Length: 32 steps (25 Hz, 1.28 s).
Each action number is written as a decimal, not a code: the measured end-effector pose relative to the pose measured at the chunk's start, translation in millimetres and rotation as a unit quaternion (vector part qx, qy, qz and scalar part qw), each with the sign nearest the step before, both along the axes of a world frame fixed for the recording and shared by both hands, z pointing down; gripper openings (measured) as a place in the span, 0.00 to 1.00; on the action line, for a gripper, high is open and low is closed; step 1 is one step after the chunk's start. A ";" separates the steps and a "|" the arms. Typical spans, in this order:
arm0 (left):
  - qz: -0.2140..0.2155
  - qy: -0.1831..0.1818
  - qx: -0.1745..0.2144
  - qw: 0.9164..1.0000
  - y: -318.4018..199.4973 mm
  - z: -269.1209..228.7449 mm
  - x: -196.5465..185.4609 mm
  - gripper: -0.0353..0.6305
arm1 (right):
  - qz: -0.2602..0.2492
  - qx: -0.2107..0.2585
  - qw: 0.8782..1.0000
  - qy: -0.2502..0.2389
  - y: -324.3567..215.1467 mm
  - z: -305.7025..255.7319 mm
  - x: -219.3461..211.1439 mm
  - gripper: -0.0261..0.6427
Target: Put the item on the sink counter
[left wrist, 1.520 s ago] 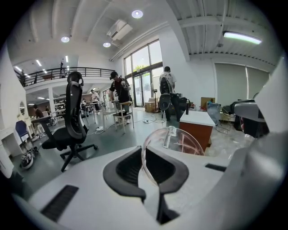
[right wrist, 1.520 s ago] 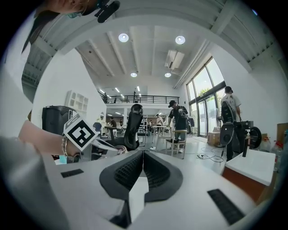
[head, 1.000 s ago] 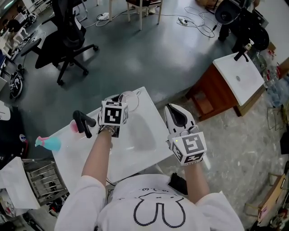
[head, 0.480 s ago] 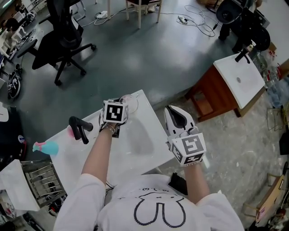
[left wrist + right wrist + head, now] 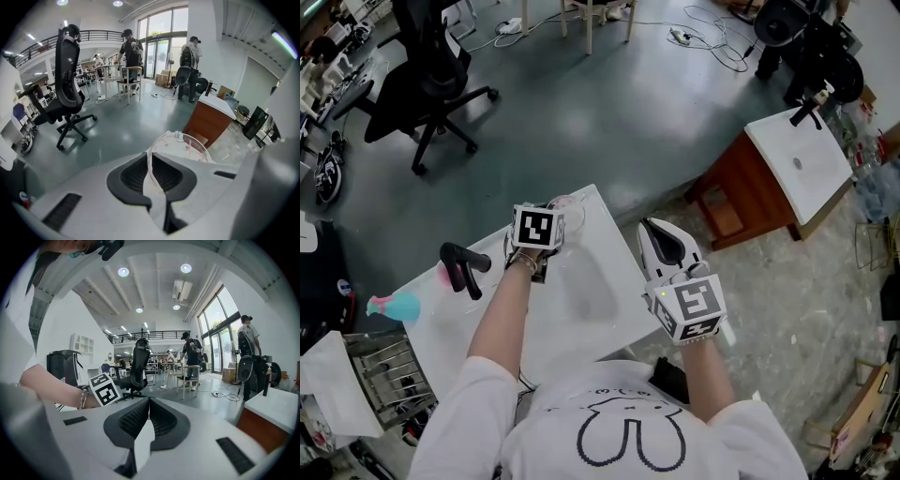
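Note:
A clear glass cup (image 5: 569, 210) sits at the far corner of the white sink counter (image 5: 623, 295); I cannot tell whether it rests on the counter. My left gripper (image 5: 549, 217) is shut on the cup's near wall. In the left gripper view the cup's round rim (image 5: 183, 143) rises just past the jaws, and the left gripper (image 5: 150, 161) pinches its edge between the dark pads. My right gripper (image 5: 665, 246) hangs off the counter's right edge, shut with nothing in it. The right gripper (image 5: 148, 404) points across the room in its own view.
A black faucet (image 5: 461, 263) stands left of the basin (image 5: 589, 281). A teal and pink object (image 5: 394, 305) lies at the counter's left end, with a wire rack (image 5: 386, 370) below it. A second sink cabinet (image 5: 769, 178) stands at the right, an office chair (image 5: 417, 89) behind.
My left gripper has sunk a little toward the counter corner with the cup in it. My right gripper has shifted only slightly.

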<state>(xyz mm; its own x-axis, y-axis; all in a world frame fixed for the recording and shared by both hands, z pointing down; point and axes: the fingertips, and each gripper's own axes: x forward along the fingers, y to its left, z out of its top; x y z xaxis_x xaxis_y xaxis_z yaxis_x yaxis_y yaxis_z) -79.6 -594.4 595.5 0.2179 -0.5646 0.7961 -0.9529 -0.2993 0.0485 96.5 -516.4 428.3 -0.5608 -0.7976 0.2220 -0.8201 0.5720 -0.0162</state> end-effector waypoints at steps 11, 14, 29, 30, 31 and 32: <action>-0.008 0.031 0.000 0.999 1.3 -0.5 0.3 0.35 | -0.001 0.002 1.000 -0.001 5.8 -2.3 -4.2 0.08; -0.012 0.056 0.005 0.998 4.2 -6.4 2.9 0.54 | 0.002 0.002 1.000 -0.001 10.7 -4.7 -3.6 0.08; -0.011 0.090 0.068 0.993 49.7 -66.4 -7.4 0.58 | 0.030 0.027 0.999 -0.009 43.1 -31.8 -17.9 0.08; -0.009 0.090 0.071 0.993 54.4 -68.7 -9.5 0.58 | 0.035 0.030 0.999 -0.011 45.9 -35.0 -19.4 0.08; -0.008 0.091 0.074 0.993 59.3 -70.7 -12.2 0.58 | 0.041 0.033 0.999 -0.013 48.8 -38.1 -20.6 0.08; -0.007 0.093 0.078 0.993 64.5 -73.7 -15.0 0.58 | 0.048 0.035 0.998 -0.016 51.9 -40.8 -21.6 0.08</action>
